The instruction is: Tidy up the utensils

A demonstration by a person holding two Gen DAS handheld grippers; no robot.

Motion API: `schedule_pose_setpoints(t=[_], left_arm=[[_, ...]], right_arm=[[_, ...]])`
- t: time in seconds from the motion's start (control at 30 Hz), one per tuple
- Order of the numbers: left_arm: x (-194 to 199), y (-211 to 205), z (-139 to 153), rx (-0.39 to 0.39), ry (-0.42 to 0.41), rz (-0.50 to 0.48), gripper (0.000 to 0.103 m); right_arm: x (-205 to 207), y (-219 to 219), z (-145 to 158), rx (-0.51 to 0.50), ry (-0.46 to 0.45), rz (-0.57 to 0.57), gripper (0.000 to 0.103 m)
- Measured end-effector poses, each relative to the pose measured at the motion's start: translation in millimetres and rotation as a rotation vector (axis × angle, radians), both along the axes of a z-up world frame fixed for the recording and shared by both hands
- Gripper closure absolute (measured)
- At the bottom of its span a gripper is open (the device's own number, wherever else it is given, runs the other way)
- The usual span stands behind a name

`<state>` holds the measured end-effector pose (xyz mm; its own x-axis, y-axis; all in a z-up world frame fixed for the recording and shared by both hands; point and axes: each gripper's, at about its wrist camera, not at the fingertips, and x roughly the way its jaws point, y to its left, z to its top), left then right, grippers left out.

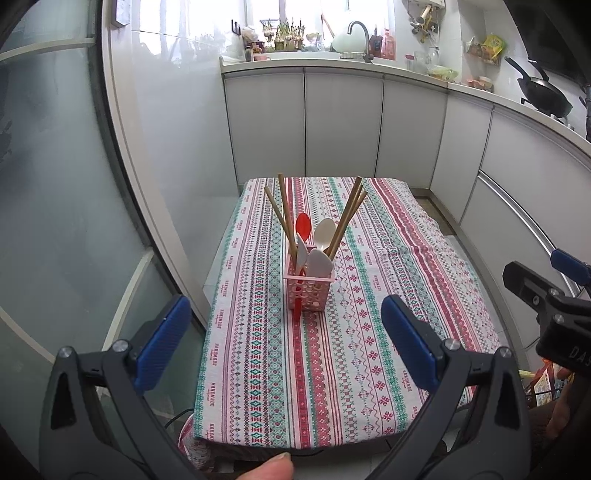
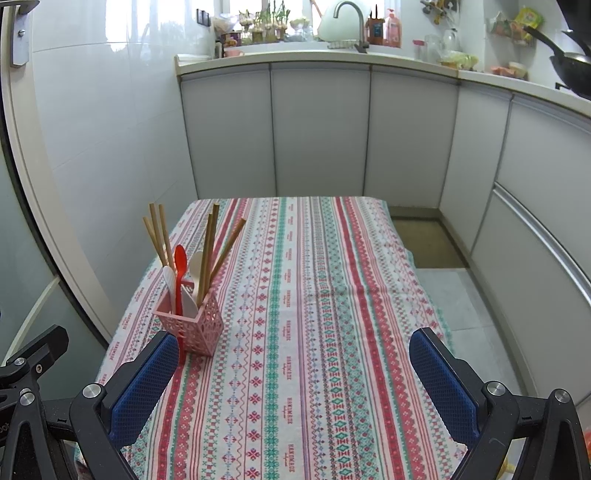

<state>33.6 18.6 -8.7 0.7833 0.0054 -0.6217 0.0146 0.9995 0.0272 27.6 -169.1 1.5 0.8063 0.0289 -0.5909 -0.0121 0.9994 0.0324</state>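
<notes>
Utensils all look stowed: nothing loose on the cloth in either view. Near to far:

- Left gripper point(image 1: 286, 339): jaws spread wide, empty, low in frame over the near table edge. A fingertip point(image 1: 271, 469) shows at bottom centre.
- Right gripper point(image 2: 293, 387): also released, nothing between the pads, low in its frame. Its body shows at right edge of the left view.
- Tablecloth point(image 1: 354, 354): striped, soft, covers the whole table; would bunch if anything is dragged across it.
- Pink basket point(image 1: 309, 291): centre of left view, lower left of right view, upright on the cloth, near the right gripper's left pad in frame. Perforated thin plastic, looks light and tippy given the tall contents; steady it by a side wall or the rim.
- Inside: chopsticks point(image 1: 284, 214) fanned out left and right, red spoon point(image 1: 302, 225), white spoons point(image 1: 324, 230). Red handle seems to poke out through the basket's lower front.
- Handling guess: chopsticks stiff, light, thin, likely to roll; pinch mid-shaft. Plastic spoons smooth, maybe slippery; pinch the flat handle, not the bowl.
- Far: cabinets point(image 2: 317, 129), sink tap point(image 2: 349, 22) top centre, black pan point(image 1: 543, 94) upper right.

Task reads as done or nearly so.
</notes>
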Motion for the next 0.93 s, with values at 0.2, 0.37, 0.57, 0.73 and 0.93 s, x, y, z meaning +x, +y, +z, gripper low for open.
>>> schedule_pose_setpoints(t=[0.2,0.37,0.57,0.73,0.93], left_arm=[[1.3,0.1,-0.6,0.002,-0.001,0.005,0.001],[1.9,-1.3,-2.1,0.006,0.004,0.011,0.001],[2.0,-2.1,-3.1,0.010,0.009,0.016,0.001],[2.3,-2.4,-3.5,0.011,0.014,0.017,0.001],[3.4,-4.2,-4.5,0.018,0.015,0.015,0.001]], right_arm=[[-0.2,1.0,-0.9,0.002,0.001,-0.001,0.001],[0.5,2.6,-3.0,-0.002,0.004,-0.004,0.001],[3.2,3.9,-5.0,-0.003,0.011,-0.006,0.001],[3.6,4.0,-4.9,-0.004,0.012,-0.007,0.001],[5.8,3.9,-8.1,0.001,0.019,-0.008,0.001]])
